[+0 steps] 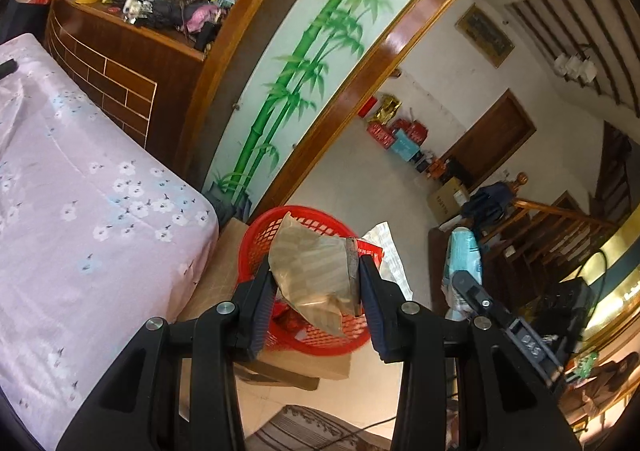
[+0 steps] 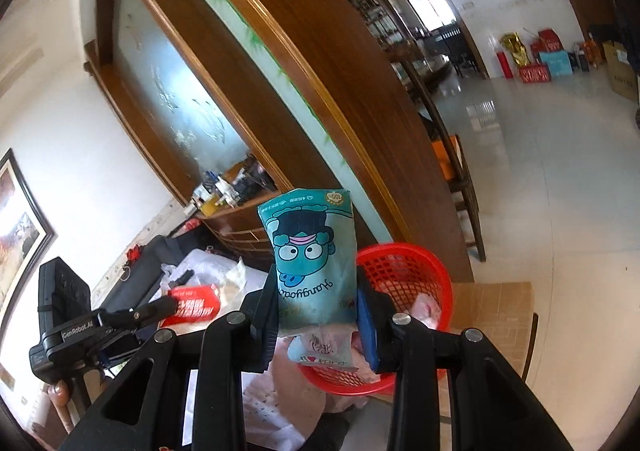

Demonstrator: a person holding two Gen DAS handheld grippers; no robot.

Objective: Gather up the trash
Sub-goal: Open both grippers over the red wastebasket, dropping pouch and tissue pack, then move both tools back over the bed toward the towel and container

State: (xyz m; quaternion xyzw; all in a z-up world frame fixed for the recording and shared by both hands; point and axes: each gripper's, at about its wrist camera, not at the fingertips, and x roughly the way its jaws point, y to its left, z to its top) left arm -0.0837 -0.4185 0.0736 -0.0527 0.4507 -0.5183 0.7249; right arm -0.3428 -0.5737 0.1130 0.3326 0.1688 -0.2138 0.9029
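Left tool (image 1: pixel 316 283): closed partway on a crumpled tan wrapper (image 1: pixel 316 271), pinched between both pads, held just above the red basket (image 1: pixel 256 239). Right tool (image 2: pixel 318 303): closed partway on a teal tissue pack (image 2: pixel 314 259), gripped at its lower half, held in front of the same basket, whose rim (image 2: pixel 436 271) is seen behind it. Some trash is already seen inside the basket, which is set on a cardboard-covered stool (image 2: pixel 500 311) beside the bed (image 1: pixel 80 191).

Risks, as judged:
- Wrapper is stiff and wide; if released off-centre it is likely to be caught on the rim and tipped onto the floor.
- Basket is light and near the stool edge; a knock from either tool could tip or shove it off.
- Both tools are converging on one opening; a clash between them is possible if both are lowered together. The right tool is seen close at the right of the left view.
- Tissue pack is held low, so it could pivot on release.

Around: a red packet (image 2: pixel 192 307) and other litter left on the bed, a cluttered wooden cabinet (image 1: pixel 120 47) behind, a chair (image 2: pixel 456 179) beyond the basket. Nothing is seen blocking the drop itself.
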